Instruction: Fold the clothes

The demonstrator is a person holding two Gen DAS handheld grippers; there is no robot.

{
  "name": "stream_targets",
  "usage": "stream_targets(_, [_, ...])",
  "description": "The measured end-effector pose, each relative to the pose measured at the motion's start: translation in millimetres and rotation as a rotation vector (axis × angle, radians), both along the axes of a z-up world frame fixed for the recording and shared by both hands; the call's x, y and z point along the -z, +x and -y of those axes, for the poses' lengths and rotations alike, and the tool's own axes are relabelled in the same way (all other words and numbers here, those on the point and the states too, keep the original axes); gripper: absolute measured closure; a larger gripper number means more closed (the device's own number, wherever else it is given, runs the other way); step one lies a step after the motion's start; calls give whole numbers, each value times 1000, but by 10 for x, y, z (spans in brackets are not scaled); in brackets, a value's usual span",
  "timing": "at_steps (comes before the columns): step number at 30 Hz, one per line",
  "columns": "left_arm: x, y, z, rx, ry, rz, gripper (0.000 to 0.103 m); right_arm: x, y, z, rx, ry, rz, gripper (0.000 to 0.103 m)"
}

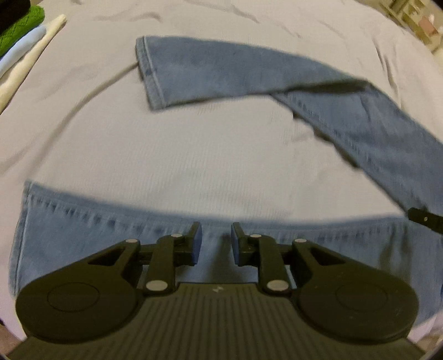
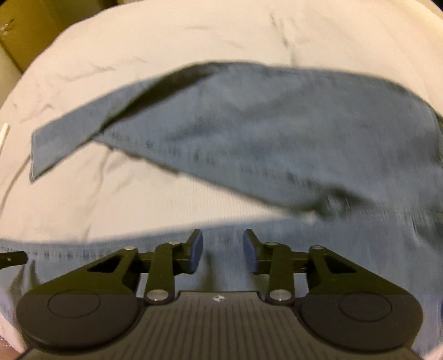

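Observation:
A pair of light blue jeans [image 1: 235,72] lies spread on a white sheet [image 1: 166,155], its two legs apart in a V. In the left wrist view the far leg ends in a hem at upper centre; the near leg [image 1: 83,229] runs under my left gripper [image 1: 216,235], which is open just above it. In the right wrist view the jeans [image 2: 263,133] fill the middle and right. My right gripper [image 2: 223,243] is open above the near leg [image 2: 221,265]. The frames are blurred.
Folded clothes, green [image 1: 19,25] and pale blue, are stacked at the far left of the sheet beside a white roll [image 1: 30,52]. Shelves stand at the far right. Cardboard boxes [image 2: 25,30] stand beyond the sheet's left edge.

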State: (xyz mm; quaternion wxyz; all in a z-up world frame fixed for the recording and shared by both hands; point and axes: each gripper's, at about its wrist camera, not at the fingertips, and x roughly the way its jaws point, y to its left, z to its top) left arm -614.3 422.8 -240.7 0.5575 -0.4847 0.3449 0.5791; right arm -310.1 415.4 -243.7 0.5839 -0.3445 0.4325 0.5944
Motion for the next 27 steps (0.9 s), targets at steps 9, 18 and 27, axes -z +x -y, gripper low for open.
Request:
stream_targets(9, [321,-147,-678,-41,1,-18,76,225,-513,-871,-161,28,0,73])
stream_targets(18, [712,-256,-1204,13,84,-103,73,697,-1094,-1642,-291,59,86,73])
stream_targets(27, [-203,-596,-2254,-34,440,-244,81,116,-1402,-2546,-307,358,115,76])
